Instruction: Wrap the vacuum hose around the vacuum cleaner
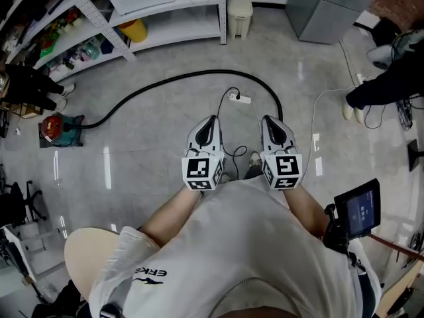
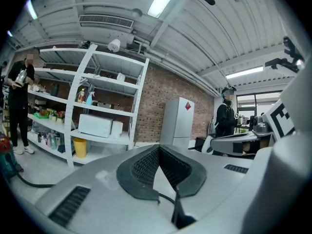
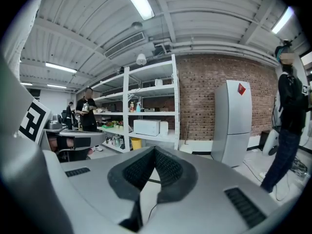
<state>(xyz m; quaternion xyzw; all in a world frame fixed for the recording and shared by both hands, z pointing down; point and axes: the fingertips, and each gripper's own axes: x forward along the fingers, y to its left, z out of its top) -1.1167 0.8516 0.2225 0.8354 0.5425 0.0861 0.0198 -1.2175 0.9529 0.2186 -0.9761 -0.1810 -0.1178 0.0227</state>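
Presently listed: black vacuum hose [image 1: 173,78], arced across the floor [image 1: 165,144] from vacuum cleaner [image 1: 56,130] toward the right claw [image 1: 269,120], probably light, bendy, springy, best taken near its free end; left claw [image 1: 211,120] and right claw both closed, empty

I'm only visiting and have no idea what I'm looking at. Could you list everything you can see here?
vacuum cleaner: one, red and teal, floor at far left
vacuum hose: one, black, lying in a loose arc across the floor
power strip: one, white, floor ahead of the grippers
shelving: one unit, white, top left
bucket: one, yellow, lowest shelf
fridge: one, grey, top right
bystanders: two, dark clothes, far left and far right
screen: one, dark, beside the wearer's right arm
left gripper: one, grey-white, shut, empty
right gripper: one, grey-white, shut, empty
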